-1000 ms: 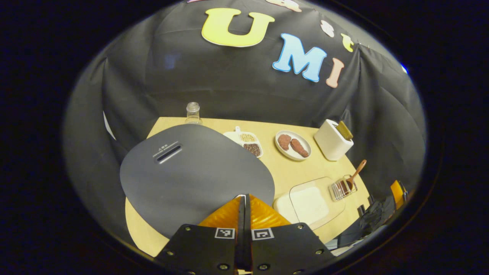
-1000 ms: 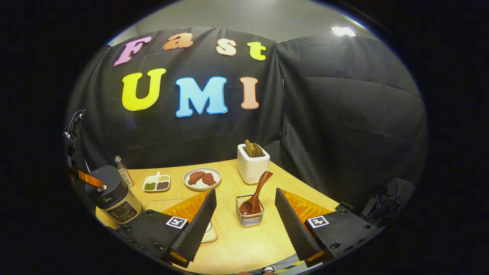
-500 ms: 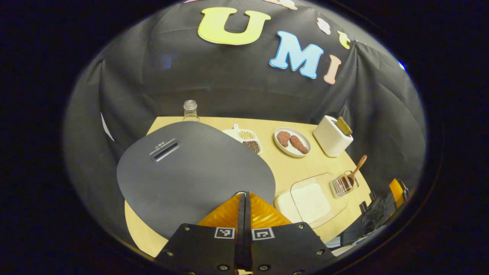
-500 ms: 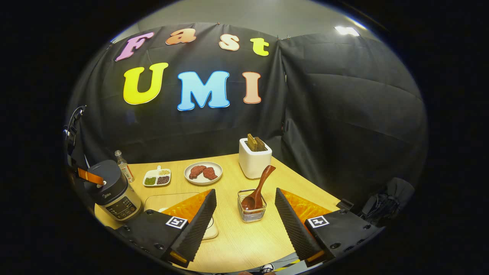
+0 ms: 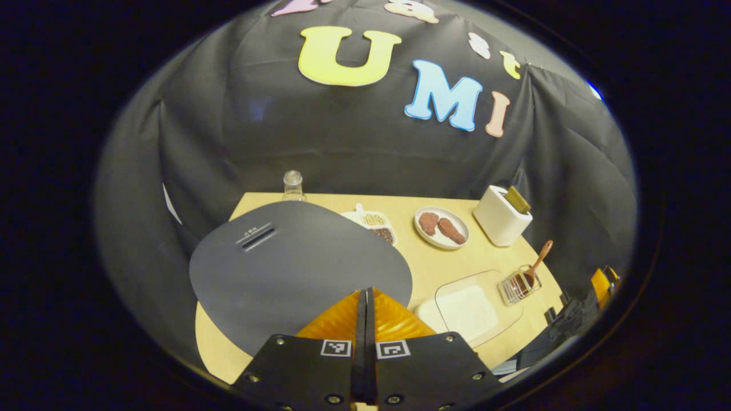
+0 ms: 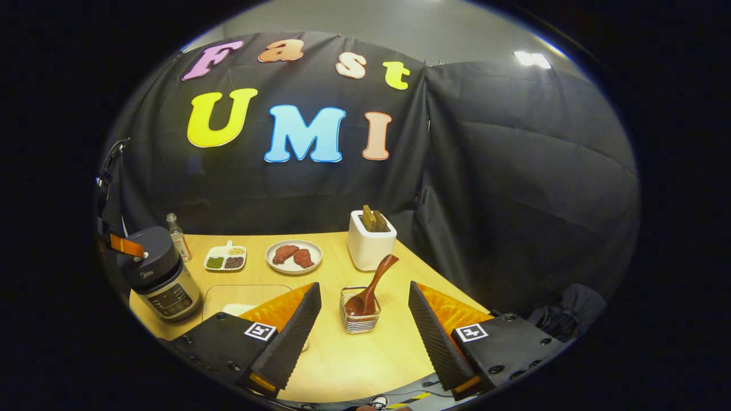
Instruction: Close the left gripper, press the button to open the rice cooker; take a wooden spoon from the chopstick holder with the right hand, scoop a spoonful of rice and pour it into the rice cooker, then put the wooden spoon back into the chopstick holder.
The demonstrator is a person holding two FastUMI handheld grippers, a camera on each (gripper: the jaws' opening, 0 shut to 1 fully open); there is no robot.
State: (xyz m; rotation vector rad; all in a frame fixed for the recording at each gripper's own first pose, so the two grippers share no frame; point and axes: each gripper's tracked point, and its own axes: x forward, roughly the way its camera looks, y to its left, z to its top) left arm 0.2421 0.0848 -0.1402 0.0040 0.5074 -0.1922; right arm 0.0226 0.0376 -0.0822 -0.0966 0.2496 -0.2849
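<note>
A: We are holding the left gripper (image 5: 365,302) with its orange fingers pressed together on nothing, just over the near edge of the dark grey round rice cooker lid (image 5: 297,268). The lid is lying flat, so by our reading the button is not yet pressed.

B: And we are keeping the right gripper (image 6: 364,319) spread wide, empty, facing the small wire chopstick holder (image 6: 358,319) in the middle of the pale wooden table (image 6: 354,365). The reddish-brown wooden spoon (image 6: 371,288) is standing in it, bowl down, handle leaning to the far right.

A: How are we expecting it to handle?

B: Stiff, light and smooth, we are guessing, so it may be slipping or swivelling in ridged pads. We are planning to pinch the handle high, above the wire rim, clear of the bowl. The holder looks light too and may be lifting with it.

A: Against half a second back?

B: The left gripper view is sitting a little higher over the lid now, and in the right gripper view the holder is lying slightly left and lower. Both grippers' fingers are set as before. The white rice in the shallow clear tray (image 5: 468,302) is sitting untouched.
</note>
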